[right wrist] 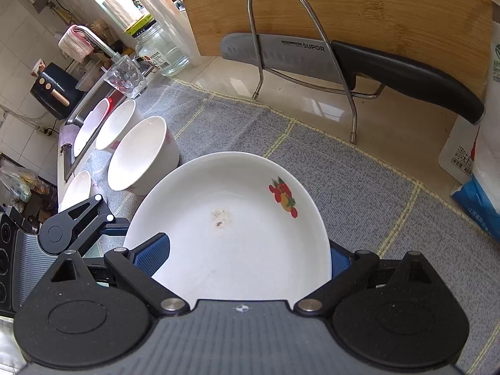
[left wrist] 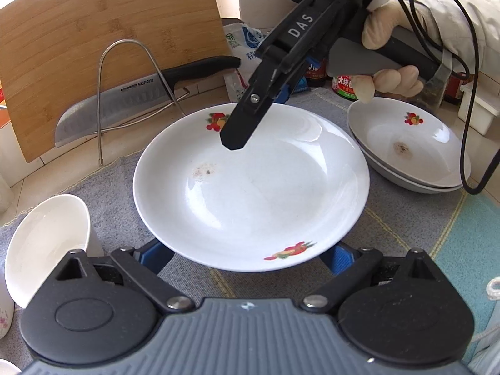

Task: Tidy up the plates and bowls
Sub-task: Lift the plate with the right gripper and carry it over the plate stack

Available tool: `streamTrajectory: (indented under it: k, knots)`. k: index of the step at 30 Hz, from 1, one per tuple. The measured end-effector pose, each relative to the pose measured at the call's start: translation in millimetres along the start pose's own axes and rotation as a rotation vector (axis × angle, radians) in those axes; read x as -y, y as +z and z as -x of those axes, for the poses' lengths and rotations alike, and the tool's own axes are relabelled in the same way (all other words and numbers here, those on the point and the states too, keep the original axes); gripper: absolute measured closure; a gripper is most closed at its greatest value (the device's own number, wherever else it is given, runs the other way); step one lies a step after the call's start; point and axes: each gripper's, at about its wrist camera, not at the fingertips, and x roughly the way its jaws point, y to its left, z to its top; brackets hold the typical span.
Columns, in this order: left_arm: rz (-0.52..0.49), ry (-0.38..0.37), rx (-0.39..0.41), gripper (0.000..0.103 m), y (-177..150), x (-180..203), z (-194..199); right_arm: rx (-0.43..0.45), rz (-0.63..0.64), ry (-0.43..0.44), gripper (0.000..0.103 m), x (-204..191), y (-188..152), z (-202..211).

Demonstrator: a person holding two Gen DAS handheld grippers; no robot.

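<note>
A white plate (left wrist: 250,193) with red fruit prints and a brown stain is between both grippers, above the grey mat (left wrist: 406,228). My left gripper (left wrist: 247,250) stands wide; its blue fingers (left wrist: 156,256) run under the plate's near rim, which hides the tips. My right gripper (left wrist: 256,118), held by a gloved hand (left wrist: 384,31), straddles the far rim. In the right wrist view the plate (right wrist: 237,243) crosses the right gripper (right wrist: 247,256): the left pad lies over it, the right pad under its rim, jaws wide apart. The left gripper (right wrist: 115,228) reaches under the plate's left edge.
Two more white plates (left wrist: 406,153) are stacked at the right. White bowls (right wrist: 143,156) stand in a row on the left toward the sink (right wrist: 75,118). A knife (right wrist: 312,56) in a wire rack and a bamboo cutting board (right wrist: 343,9) stand behind. Bags and jars (left wrist: 343,87) line the back.
</note>
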Motion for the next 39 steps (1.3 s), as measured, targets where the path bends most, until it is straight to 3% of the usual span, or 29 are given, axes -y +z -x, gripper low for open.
streamTrajectory:
  k: [18,39]
  knots:
    - [-0.114,-0.086,-0.001,0.005,4.4,43.9,37.6,0.113,-0.081,-0.046,0.002,-29.2,-71.6,50.6]
    - [-0.267,-0.252,0.017,0.005,29.5,88.5,12.7,0.228,-0.246,-0.158,0.001,-1.4,-152.3,110.2]
